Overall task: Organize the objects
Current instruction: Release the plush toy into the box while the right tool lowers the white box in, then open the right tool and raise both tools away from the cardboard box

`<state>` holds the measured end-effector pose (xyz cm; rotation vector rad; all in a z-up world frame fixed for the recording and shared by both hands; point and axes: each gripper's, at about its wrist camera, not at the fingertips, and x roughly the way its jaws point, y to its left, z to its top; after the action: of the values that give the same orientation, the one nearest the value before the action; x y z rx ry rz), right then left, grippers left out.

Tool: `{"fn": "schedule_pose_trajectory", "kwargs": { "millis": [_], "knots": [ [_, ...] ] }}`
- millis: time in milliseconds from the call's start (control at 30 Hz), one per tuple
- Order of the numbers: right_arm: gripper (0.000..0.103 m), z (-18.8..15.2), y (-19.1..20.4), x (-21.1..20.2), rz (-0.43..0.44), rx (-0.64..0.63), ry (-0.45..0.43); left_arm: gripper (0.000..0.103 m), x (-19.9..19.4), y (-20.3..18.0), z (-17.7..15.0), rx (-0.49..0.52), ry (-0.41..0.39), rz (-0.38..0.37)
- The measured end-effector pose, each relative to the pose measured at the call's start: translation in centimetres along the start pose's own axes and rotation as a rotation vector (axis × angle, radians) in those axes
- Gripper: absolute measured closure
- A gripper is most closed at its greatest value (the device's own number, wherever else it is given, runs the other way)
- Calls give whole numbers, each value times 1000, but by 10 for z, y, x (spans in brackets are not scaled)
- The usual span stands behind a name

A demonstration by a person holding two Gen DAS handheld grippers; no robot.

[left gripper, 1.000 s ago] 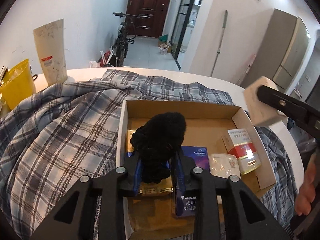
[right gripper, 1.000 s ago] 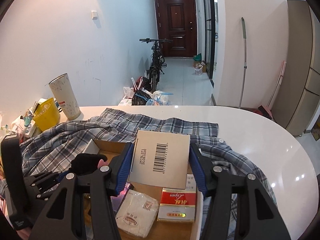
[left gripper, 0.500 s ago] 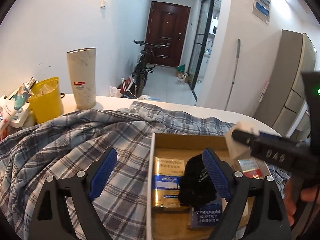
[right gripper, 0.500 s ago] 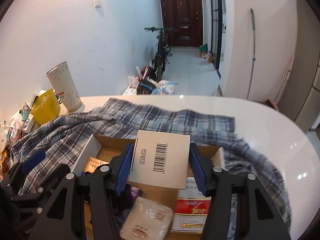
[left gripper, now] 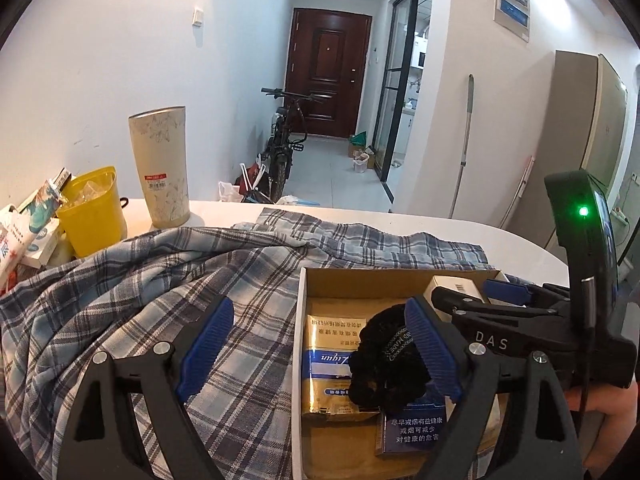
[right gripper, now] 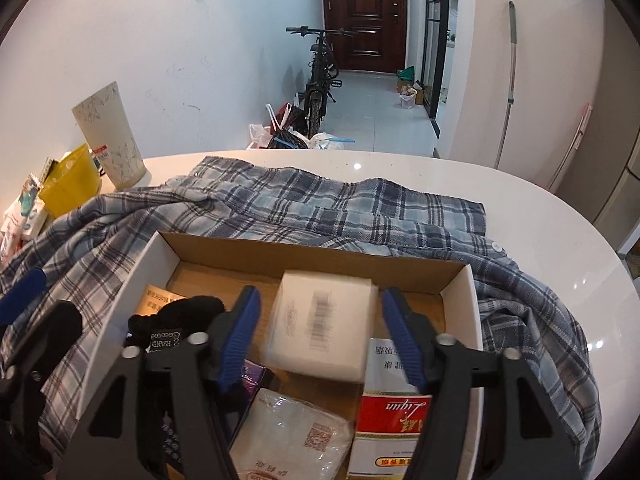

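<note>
With both our left gripper and right gripper spread open, the blurred white box over the cardboard box's far end may land crooked on the cigarette pack.

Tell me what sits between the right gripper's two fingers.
In the right wrist view, a blurred white box with a barcode sits between the open right gripper fingers, over the cardboard box.
</note>
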<state>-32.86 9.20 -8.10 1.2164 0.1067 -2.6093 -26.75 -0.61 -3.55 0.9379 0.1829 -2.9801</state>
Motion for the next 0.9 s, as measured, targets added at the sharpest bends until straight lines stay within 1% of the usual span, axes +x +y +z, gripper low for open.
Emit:
{"fn": "schedule_pose_trajectory", "kwargs": {
  "millis": [33,100,167,233,267,300,400,467,567,700,767,833,900],
  "knots": [
    [34,0,0,-2,10,4,-1,14,0,0,0,2,0,-1],
    [28,0,-2,-10,5,9,-11,14,-2,1,3,7,-3,-18],
    [27,-1,-4,-24,-6,7,-33,14,-8,1,7,21,-27,-41],
    [26,-2,-6,-43,-9,3,-60,14,-21,2,12,29,-66,-33],
    [25,-3,-8,-54,-12,3,-78,14,-30,1,15,37,-89,-38],
    [21,-5,-10,-65,-14,4,-98,14,-38,-1,17,44,-106,-46],
    [13,-11,-15,-105,-26,8,-187,14,-65,-4,24,50,-150,-55],
    [12,-17,-16,-130,-31,6,-242,14,-83,-5,27,53,-184,-70],
    [7,-27,-15,-161,-45,16,-303,14,-109,-11,26,89,-234,-51],
    [2,-49,-12,-195,-12,32,-357,14,-143,-16,17,108,-270,-90],
    [0,-63,-11,-210,-11,33,-376,13,-157,-17,9,109,-263,-109],
    [0,-77,-9,-219,-6,37,-390,13,-165,-17,1,82,-209,-102],
    [0,-90,-8,-223,5,42,-385,13,-173,-16,-10,59,-195,-155]
  ]
}}
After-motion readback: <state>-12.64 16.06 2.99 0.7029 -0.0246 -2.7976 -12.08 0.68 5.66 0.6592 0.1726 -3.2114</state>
